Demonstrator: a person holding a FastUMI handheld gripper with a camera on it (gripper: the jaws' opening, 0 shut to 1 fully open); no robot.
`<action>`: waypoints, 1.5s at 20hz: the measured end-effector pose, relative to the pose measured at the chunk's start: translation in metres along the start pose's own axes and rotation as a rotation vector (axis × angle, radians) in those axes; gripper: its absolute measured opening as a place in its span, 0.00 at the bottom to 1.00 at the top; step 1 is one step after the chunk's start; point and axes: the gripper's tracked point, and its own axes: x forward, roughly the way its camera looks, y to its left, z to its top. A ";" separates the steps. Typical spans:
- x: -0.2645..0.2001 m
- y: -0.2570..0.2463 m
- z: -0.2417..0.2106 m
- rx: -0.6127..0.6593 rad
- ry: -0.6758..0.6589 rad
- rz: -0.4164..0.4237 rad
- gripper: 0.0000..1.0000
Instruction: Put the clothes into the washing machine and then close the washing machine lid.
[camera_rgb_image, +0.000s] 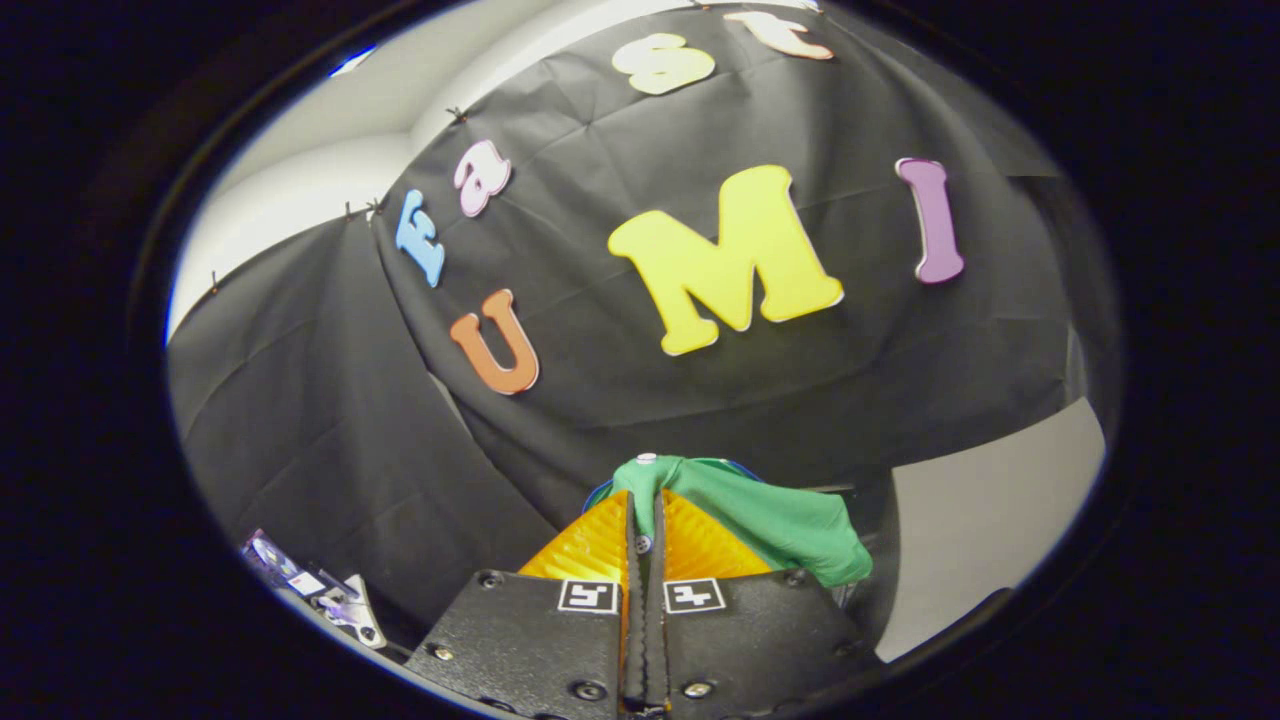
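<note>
One thin pinch at the tips is all that keeps the green cloth (775, 515) off the floor, so your main risk is losing it on the way. To the left of the tongs (645, 500) and lower down lies some small clutter (315, 590) against the booth wall; you could snag the dangling fabric if you swing that way. Straight ahead, the fingers are pressed together with barely a gap, clamped on a fold of the cloth right at their tips. To the right, most of the cloth hangs loose and bunched beside the right finger, so a quick turn or jerk could tug it free, or leave it draped over the washing machine's rim once you lower it. Move slowly and keep your squeeze firm.
</note>
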 end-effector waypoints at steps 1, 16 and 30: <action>0.011 0.003 -0.006 -0.002 0.018 0.010 0.04; 0.148 -0.031 -0.142 0.032 0.274 -0.062 0.04; 0.193 -0.100 -0.273 -0.052 0.486 -0.271 0.04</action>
